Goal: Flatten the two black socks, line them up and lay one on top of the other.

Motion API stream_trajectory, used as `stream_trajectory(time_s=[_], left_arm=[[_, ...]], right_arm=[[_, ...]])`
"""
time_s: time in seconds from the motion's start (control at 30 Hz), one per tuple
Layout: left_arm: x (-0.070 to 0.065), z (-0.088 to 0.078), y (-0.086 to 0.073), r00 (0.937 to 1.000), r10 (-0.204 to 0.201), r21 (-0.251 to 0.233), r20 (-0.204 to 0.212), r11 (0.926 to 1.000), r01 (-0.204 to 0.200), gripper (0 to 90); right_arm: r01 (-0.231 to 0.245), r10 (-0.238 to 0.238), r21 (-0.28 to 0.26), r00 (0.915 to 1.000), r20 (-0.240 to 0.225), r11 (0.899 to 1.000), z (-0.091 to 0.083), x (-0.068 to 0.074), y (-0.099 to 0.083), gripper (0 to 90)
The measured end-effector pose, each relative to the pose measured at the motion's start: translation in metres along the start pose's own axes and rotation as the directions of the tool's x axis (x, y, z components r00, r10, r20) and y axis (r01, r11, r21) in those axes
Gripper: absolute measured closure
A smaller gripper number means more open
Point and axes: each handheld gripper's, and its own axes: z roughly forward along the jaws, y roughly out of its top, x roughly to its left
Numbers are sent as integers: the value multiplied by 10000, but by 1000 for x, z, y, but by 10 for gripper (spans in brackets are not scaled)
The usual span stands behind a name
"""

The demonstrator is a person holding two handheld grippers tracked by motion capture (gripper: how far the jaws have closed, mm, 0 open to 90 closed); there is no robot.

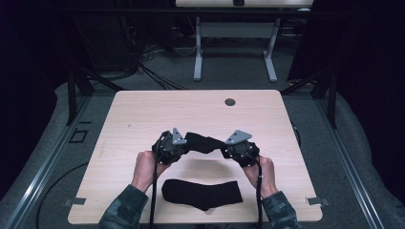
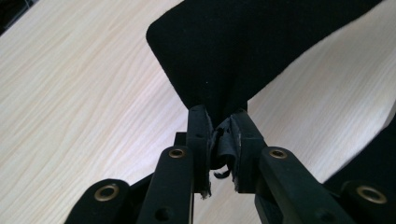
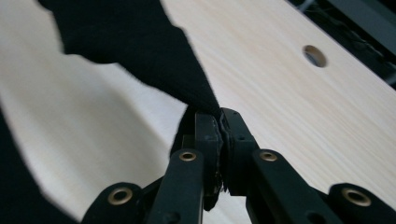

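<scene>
Sock (image 1: 203,142) between both grippers, seemingly aloft.

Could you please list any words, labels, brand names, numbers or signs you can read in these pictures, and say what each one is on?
There is no readable text.
The held black sock and the black sock on the table show no label or logo.
The left tongs and right tongs bear only brass rivets, no marking.
The wooden table is plain.

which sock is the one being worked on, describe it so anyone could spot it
Start at the light wooden table and find the two hand-held grippers above its middle. The black sock stretched between the left gripper and right gripper is the one. The other black sock lies flat near the front edge.
</scene>
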Motion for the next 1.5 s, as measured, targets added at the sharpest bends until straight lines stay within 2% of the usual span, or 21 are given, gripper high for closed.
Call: stream_trajectory(time_s=[0.07,0.13,0.2,0.23,0.3,0.37,0.4,0.5,0.53,0.57,0.63,0.73,0.77,0.8,0.83,0.87,0.93,1.03,1.17,1.27,1.5], left_arm=[[-1,9,-12,9993,-27,559,377,9984,6,736],[-2,18,-27,9963,-418,935,752,9950,347,591],[-1,21,-41,9921,-825,919,949,9930,738,473],[0,20,-46,9891,-1025,823,1055,9922,941,423],[3,15,-54,9859,-1285,576,1071,9907,1229,373],[8,10,-60,9778,-1680,294,1250,9857,1656,347],[12,7,-62,9749,-1859,126,1224,9825,1857,347],[28,6,-65,9576,-2558,-98,1325,9657,2594,368],[32,9,-65,9472,-2861,26,1444,9574,2888,373],[36,11,-65,9405,-3010,267,1575,9534,3007,370],[36,16,-66,9392,-2941,536,1771,9558,2892,367],[29,22,-67,9422,-2733,894,1936,9613,2605,364],[27,25,-68,9424,-2679,998,2001,9624,2525,370],[26,28,-68,9448,-2655,1059,1918,9627,2490,372],[24,30,-68,9462,-2608,1106,1914,9636,2432,381],[23,32,-67,9473,-2559,1164,1927,9645,2369,397],[21,35,-66,9526,-2519,1226,1703,9647,2332,452],[20,36,-67,9543,-2565,978,1532,9649,2437,568],[21,38,-69,9585,-2516,633,1344,9674,2451,728],[21,40,-71,9593,-2471,353,1364,9690,2445,854],[19,31,-69,9762,-2103,-335,536,9766,2123,882]], right_arm=[[433,-406,498,9977,-552,9978,8,14,-8,780],[690,-487,1130,9837,-1733,9912,23,27,-23,685],[578,-218,1496,9725,-2320,9871,32,33,-38,576],[178,186,1386,9662,-2571,9902,33,32,-45,541],[-472,787,1263,9633,-2568,9909,29,24,-55,525],[-1262,1493,1016,9518,-2681,9868,23,12,-61,519],[-1689,1885,947,9455,-2657,9811,20,5,-63,518],[-2766,2940,1023,9198,-2597,9555,21,-11,-64,515],[-3140,3321,1093,9056,-2637,9431,25,-12,-63,508],[-3193,3433,1300,9005,-2669,9387,29,-12,-60,500],[-3148,3499,1702,9026,-2506,9338,37,-6,-55,501],[-3002,3438,2060,9114,-2261,9314,48,5,-53,502],[-2868,3299,2040,9169,-2247,9360,50,6,-53,509],[-2952,3370,2007,9146,-2236,9341,52,9,-52,517],[-2788,3223,2108,9226,-2122,9369,52,10,-52,530],[-2939,3320,1911,9188,-2136,9365,55,12,-52,552],[-2745,3149,2050,9276,-2011,9395,56,14,-52,586],[-2534,2953,2099,9341,-2007,9443,55,13,-53,662],[-2600,3022,2004,9272,-2214,9446,54,13,-55,784],[-2741,3159,1932,9188,-2367,9421,55,12,-56,811],[-2804,3180,1775,9169,-2413,9433,53,12,-56,827]])
